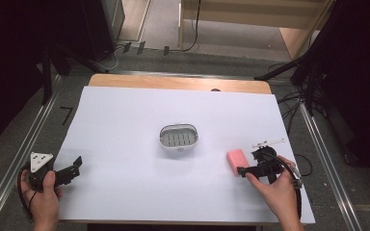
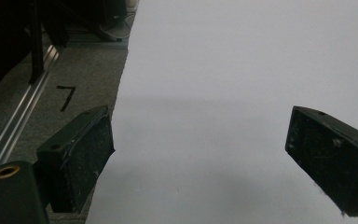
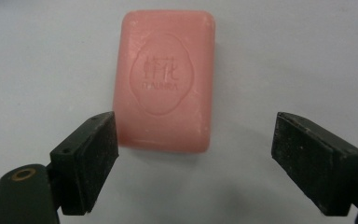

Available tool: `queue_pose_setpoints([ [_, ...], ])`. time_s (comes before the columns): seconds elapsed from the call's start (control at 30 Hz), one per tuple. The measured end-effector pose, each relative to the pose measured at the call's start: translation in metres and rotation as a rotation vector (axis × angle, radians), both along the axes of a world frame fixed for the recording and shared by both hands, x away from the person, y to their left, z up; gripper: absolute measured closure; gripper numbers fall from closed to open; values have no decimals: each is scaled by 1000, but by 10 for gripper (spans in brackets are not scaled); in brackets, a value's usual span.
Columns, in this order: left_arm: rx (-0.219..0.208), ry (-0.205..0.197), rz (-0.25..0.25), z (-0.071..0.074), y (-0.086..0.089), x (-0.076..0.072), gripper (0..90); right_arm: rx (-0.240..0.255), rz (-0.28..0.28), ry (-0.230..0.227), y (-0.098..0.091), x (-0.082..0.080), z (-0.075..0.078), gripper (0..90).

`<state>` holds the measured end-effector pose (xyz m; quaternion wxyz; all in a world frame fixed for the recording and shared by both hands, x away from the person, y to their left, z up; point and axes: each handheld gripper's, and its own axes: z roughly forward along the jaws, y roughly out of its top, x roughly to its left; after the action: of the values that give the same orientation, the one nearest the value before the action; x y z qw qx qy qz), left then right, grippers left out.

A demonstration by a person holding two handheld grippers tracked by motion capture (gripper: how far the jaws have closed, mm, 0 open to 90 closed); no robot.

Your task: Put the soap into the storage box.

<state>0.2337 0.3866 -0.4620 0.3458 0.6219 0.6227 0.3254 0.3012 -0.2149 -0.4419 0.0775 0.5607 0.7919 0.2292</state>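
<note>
White sheet (image 1: 125, 183) over a wooden table (image 1: 173, 82). Pink soap (image 1: 237, 162) lies flat on the sheet, right of the grey dish (image 1: 178, 136) at centre and well apart from it. Right gripper (image 1: 244, 170), jaws wide apart and empty, points at the soap's near end. Left gripper (image 1: 77, 166), also wide open and empty, rests at the sheet's left edge.

Soap dish (image 1: 178, 136) mid-table; soap bar (image 1: 237, 161) to its right, prob. nearer person.
</note>
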Motion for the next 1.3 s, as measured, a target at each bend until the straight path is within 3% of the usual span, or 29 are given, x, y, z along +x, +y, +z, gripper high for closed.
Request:
queue_pose_setpoints([
  [0.3,-1,0,-1,0,0,0,81,-1,-5,9,13,8,1,193],
  [0.57,-2,1,-2,0,1,0,81,-12,-42,28,21,13,0,246],
  [1.03,-4,4,-1,0,1,0,81,-29,-40,55,33,22,-5,291],
  [1.3,-6,4,2,0,1,0,81,-54,-52,58,35,24,-7,374],
])
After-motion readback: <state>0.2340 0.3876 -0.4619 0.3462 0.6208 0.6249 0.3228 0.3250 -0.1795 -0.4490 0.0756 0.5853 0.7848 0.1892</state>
